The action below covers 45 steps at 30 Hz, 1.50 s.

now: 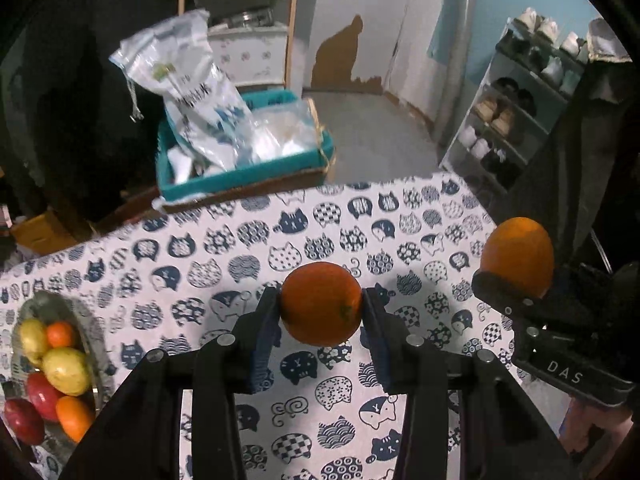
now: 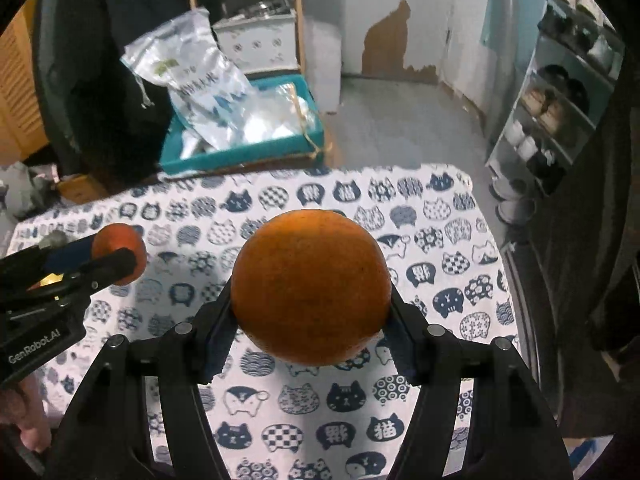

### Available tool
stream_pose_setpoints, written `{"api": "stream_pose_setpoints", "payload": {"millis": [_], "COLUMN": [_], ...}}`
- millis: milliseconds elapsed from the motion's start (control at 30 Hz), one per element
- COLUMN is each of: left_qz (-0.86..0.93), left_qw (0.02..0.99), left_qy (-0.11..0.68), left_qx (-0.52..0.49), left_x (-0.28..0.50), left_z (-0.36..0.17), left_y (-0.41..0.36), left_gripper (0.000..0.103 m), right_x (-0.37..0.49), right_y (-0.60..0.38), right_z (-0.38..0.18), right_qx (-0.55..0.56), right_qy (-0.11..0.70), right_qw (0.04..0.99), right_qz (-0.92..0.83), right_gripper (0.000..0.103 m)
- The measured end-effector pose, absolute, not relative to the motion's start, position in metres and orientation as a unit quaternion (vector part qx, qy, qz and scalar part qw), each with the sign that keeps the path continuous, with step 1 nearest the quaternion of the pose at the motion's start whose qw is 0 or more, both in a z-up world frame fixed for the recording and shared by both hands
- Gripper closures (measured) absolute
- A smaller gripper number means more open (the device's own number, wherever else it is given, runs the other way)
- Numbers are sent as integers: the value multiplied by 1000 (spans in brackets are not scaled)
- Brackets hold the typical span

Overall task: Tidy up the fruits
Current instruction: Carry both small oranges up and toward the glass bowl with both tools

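My left gripper (image 1: 321, 312) is shut on a small orange (image 1: 321, 304), held above the cat-print tablecloth (image 1: 224, 248). The same small orange (image 2: 120, 252) shows at the left of the right wrist view, between the left gripper's fingers. My right gripper (image 2: 311, 312) is shut on a larger orange (image 2: 311, 286), also held up off the cloth. That larger orange (image 1: 518, 254) appears at the right edge of the left wrist view. A metal bowl (image 1: 94, 344) at the left holds lemons (image 1: 66, 370), red apples (image 1: 40, 398) and small oranges (image 1: 74, 416).
Behind the table stands a teal bin (image 1: 244, 176) filled with plastic bags (image 1: 192, 92). A wooden shelf unit (image 1: 240, 20) is farther back, and a shoe rack (image 1: 520, 112) stands at the right. Bare grey floor (image 1: 376, 132) lies beyond the table's far edge.
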<state>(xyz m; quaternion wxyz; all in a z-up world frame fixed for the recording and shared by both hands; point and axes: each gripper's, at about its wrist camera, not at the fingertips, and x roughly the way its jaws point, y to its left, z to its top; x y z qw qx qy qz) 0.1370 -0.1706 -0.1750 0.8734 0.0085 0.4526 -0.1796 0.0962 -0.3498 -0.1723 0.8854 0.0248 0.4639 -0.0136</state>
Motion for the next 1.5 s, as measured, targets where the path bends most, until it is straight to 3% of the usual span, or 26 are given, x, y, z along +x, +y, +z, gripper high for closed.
{"api": "stream_pose_setpoints", "payload": {"millis": [833,1500], "left_qz": [-110,-21], "left_qw": [930,937], "left_qy": [351,347], "left_qx": [-2,-47], "left_x": [75,59], "left_z": [-84,-86], "left_y": [-63,55], "left_gripper": [60,60], "right_x": [72,93], "right_y": [-258,-140], "right_z": [-95,-85], "right_qx": [-7,-22], "right_qy": [395,383], "right_qw": [916,909], "right_qz": [68,164], "right_gripper": [37,38]}}
